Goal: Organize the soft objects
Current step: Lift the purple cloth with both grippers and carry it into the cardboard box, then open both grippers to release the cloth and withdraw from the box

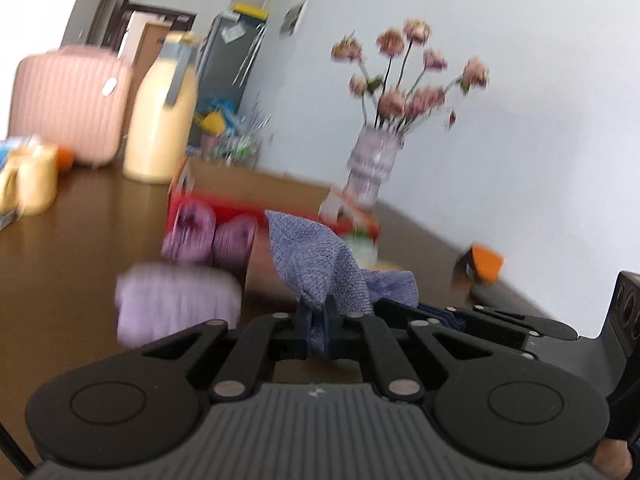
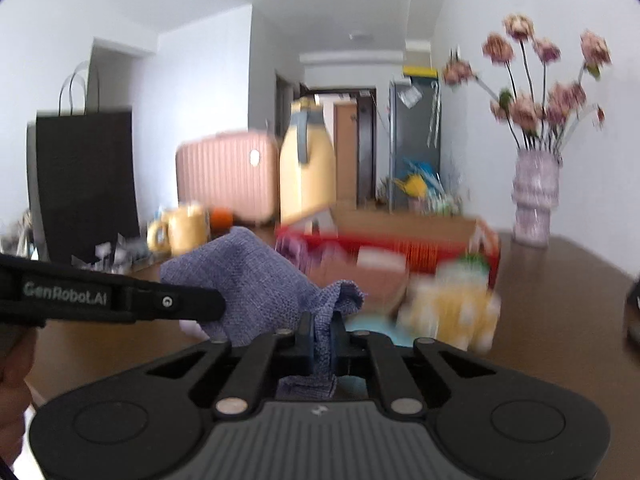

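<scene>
Both tongs point(image 1: 319, 312) point(image 2: 320, 334) pinch crumpled, coarse-knit purple cloth point(image 1: 316, 256).

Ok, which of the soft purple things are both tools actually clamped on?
The bluish-purple knitted cloth: the left tool and right tool both pinch it, lifted. The lilac bundle lies untouched on the table.
</scene>
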`<control>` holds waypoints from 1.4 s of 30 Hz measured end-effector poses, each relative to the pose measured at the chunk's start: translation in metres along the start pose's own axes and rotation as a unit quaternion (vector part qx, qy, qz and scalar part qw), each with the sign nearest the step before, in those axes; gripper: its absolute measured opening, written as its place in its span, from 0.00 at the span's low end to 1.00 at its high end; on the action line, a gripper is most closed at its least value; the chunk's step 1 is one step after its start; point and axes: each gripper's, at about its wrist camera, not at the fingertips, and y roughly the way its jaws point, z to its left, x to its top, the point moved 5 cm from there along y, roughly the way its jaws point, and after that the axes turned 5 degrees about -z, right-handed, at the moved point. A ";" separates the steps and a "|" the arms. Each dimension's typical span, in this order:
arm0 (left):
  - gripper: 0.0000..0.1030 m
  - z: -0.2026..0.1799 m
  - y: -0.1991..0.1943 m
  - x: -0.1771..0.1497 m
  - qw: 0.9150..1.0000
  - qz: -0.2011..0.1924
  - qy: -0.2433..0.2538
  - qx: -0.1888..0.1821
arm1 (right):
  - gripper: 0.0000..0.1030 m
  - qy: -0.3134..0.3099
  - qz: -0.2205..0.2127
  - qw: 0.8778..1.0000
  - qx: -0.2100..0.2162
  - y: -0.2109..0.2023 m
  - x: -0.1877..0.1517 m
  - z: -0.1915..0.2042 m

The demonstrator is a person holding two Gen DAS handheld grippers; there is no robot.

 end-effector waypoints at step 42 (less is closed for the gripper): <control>0.84 0.113 0.154 0.198 0.983 0.059 0.031 0.169 | 0.76 -0.034 0.095 0.991 -0.082 0.168 0.196 -0.192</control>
